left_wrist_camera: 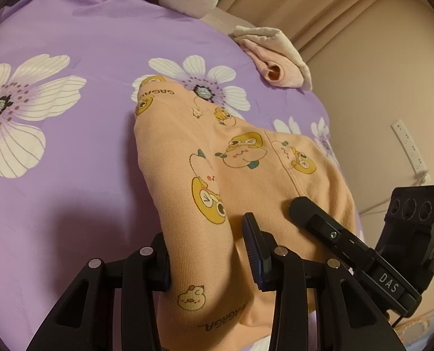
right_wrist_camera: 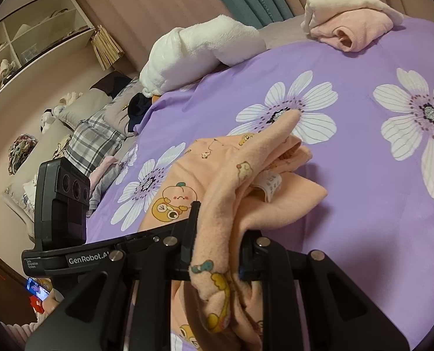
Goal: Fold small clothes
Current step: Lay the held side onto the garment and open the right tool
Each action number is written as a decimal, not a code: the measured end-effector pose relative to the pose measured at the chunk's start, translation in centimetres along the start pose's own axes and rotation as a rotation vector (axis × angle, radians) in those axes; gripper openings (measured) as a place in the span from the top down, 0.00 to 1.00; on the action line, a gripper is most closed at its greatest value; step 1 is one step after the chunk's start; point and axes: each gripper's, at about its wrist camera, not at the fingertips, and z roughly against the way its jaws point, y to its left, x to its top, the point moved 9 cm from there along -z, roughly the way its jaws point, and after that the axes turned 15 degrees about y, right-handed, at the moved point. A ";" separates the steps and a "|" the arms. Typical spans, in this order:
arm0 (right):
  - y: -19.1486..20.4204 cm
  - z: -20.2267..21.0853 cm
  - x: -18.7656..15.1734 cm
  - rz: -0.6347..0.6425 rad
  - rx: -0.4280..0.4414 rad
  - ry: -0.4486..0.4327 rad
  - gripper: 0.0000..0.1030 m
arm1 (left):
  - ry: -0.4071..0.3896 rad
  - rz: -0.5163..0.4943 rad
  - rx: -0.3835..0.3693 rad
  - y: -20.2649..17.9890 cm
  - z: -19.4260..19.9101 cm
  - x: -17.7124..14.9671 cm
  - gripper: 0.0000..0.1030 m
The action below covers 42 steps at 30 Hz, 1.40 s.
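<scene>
Left tool (left_wrist_camera: 208,251) and right tool (right_wrist_camera: 220,251) each clenched on peach cartoon-print fleece garment (left_wrist_camera: 246,158), held bunched over purple floral bedsheet (left_wrist_camera: 70,161); fold judged unfinished. Beyond, folded pink fleece garment (right_wrist_camera: 351,26) already laid aside

Peach cartoon-print knit garment (left_wrist_camera: 246,158): "GAGAGA", printed twice, near its far tip and its near hem.
Black right gripper (left_wrist_camera: 345,239) body: "DAS".
Black left gripper (right_wrist_camera: 79,259) side bar: "GenRobot.AI"; smaller label illegible.
</scene>
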 end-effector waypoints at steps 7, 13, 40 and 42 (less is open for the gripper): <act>-1.4 -2.2 -0.8 -0.083 0.027 0.055 0.80 | 0.052 0.038 0.029 1.7 -1.4 -0.2 0.62; -2.9 -2.8 -1.8 -0.156 0.041 0.084 0.78 | 0.074 0.049 0.063 2.7 -2.1 -0.6 0.62; -6.3 -3.2 -3.5 -0.310 0.025 0.122 0.67 | 0.063 0.060 0.096 3.5 -1.5 -1.4 0.62; -6.4 -3.2 -3.5 -0.319 0.034 0.120 0.66 | 0.061 0.061 0.098 3.6 -1.5 -1.4 0.62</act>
